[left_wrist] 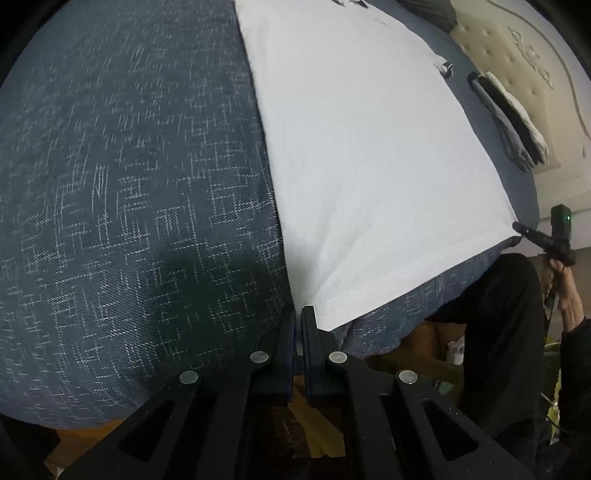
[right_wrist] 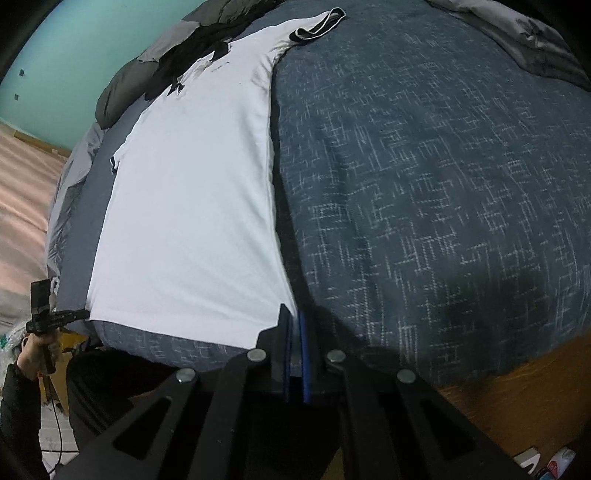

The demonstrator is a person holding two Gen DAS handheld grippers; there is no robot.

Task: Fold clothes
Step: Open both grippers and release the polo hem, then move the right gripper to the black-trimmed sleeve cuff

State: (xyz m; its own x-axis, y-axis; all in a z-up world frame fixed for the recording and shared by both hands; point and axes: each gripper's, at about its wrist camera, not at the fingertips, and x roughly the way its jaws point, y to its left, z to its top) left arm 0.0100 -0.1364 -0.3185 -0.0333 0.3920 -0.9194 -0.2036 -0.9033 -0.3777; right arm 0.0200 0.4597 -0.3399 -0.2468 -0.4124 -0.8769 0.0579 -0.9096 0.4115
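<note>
Standing at the near edge of the bed, I look down over its dark blue cover with a fine white crosshatch, which fills most of both views. A white shirt lies spread flat on that cover, its hem running along the near edge and its body stretching away toward the far side. In the right wrist view its black-trimmed sleeve reaches farthest from me, and a black print shows near the collar end. Past the shirt a grey quilt is bunched at the far edge, and a folded stack of grey, black and white cloth sits just beyond the shirt's side, close to the cream tufted headboard.

My left gripper is closed, its 2 jaws together on the shirt's hem corner at the near edge, and creases fan out from the pinch. My right gripper is closed on the other hem corner, the white cloth caught between its blue-edged jaws. From each camera I see the opposite gripper at the far corner of the hem, with my hand wrapped round its handle and a dark sleeve behind it.
</note>
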